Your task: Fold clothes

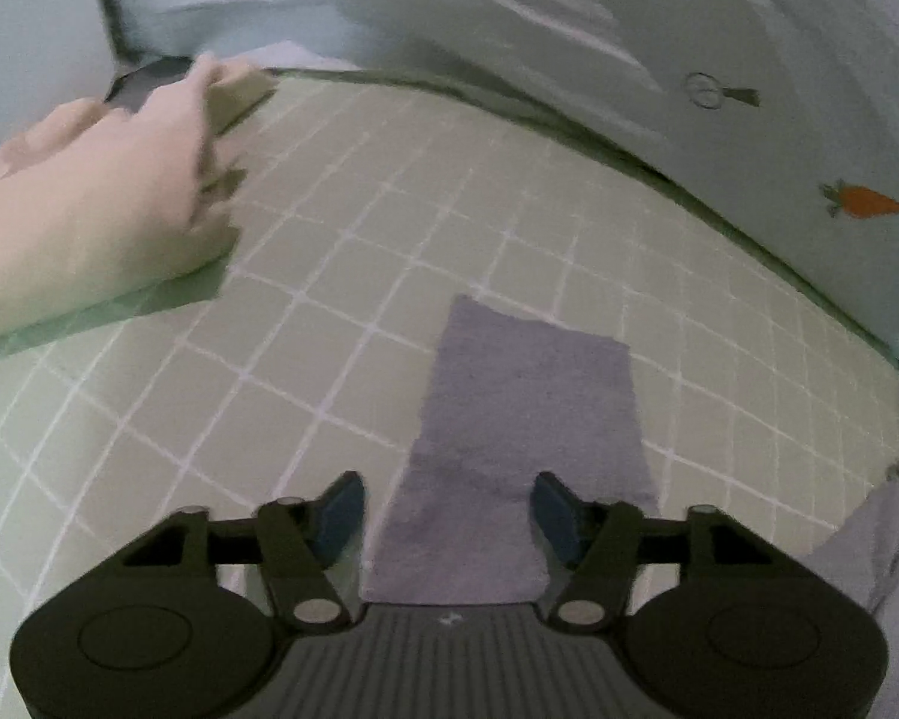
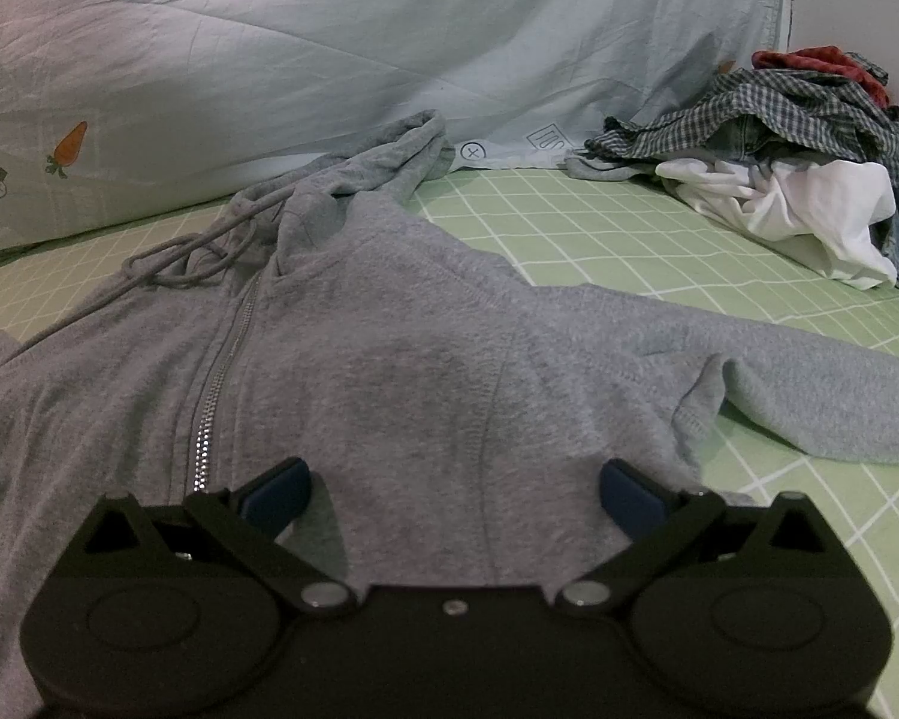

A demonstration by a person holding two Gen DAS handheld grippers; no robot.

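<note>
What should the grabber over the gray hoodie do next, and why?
Probably lower the right gripper and close on the hoodie near its shoulder. The jaws are open with nothing between them, and the sleeve lies stretched out on the green sheet, not yet folded in.

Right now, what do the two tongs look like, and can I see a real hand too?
Both look alike. The left tongs and right tongs have black bodies with two round discs, angled black link arms with silver pins, and dark blue pads at the tips. A ribbed grey plate sits at the middle of the left one. A bare, blurry hand shows too, with no sleeve visible.
</note>
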